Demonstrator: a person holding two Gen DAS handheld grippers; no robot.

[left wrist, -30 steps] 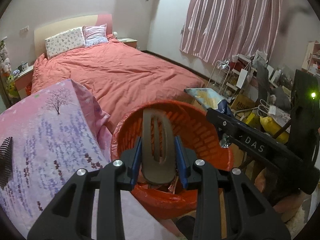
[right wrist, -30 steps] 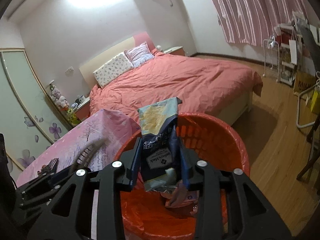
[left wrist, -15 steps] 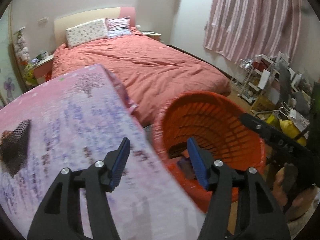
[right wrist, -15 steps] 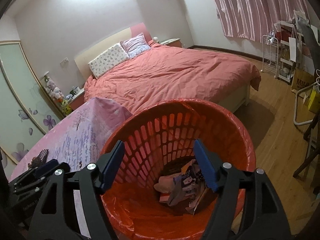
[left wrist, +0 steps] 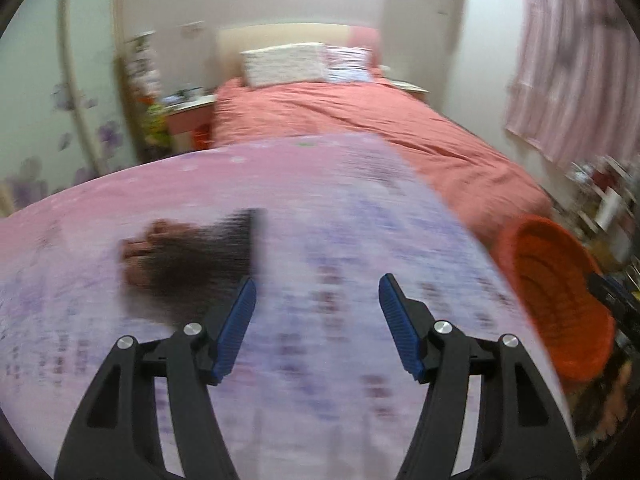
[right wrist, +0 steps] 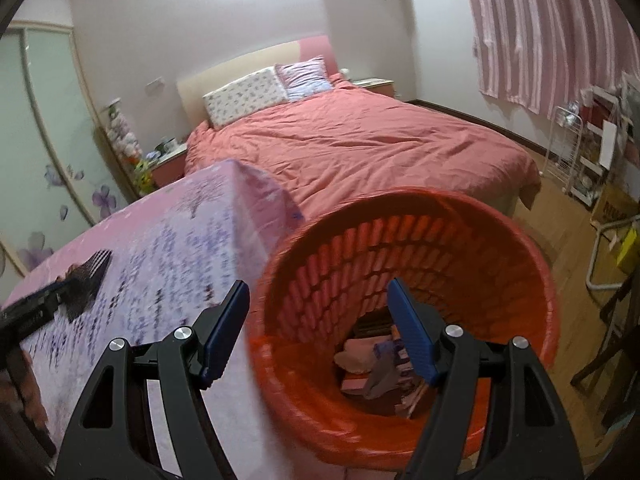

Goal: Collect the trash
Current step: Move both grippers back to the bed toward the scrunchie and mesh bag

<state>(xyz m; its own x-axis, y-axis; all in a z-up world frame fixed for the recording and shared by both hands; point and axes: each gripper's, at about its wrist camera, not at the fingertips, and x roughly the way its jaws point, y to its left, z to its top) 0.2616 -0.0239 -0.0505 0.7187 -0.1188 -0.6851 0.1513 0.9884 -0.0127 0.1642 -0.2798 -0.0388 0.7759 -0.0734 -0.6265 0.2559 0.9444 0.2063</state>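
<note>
An orange trash basket point(right wrist: 404, 240) stands on the floor beside a table with a pink and purple cloth point(right wrist: 168, 248). Several pieces of trash point(right wrist: 376, 364) lie in its bottom. My right gripper point(right wrist: 318, 316) is open and empty above the basket's near rim. My left gripper point(left wrist: 316, 300) is open and empty over the cloth point(left wrist: 340, 216). A dark, blurred item point(left wrist: 192, 256) lies on the cloth just left of the left gripper; it also shows in the right wrist view point(right wrist: 86, 284). The basket point(left wrist: 556, 292) sits at the right edge of the left wrist view.
A bed with a red cover point(right wrist: 360, 144) lies behind the table and basket. A nightstand point(right wrist: 168, 160) stands at the bed's left. Pink curtains point(right wrist: 552, 28) and cluttered shelves point(right wrist: 592, 152) are at the right. Wooden floor point(right wrist: 560, 216) shows beside the basket.
Both grippers opened and dropped their items, the beige piece and the blue packet, into the basket. The left gripper then swung left over the table. The right gripper shifted left.
</note>
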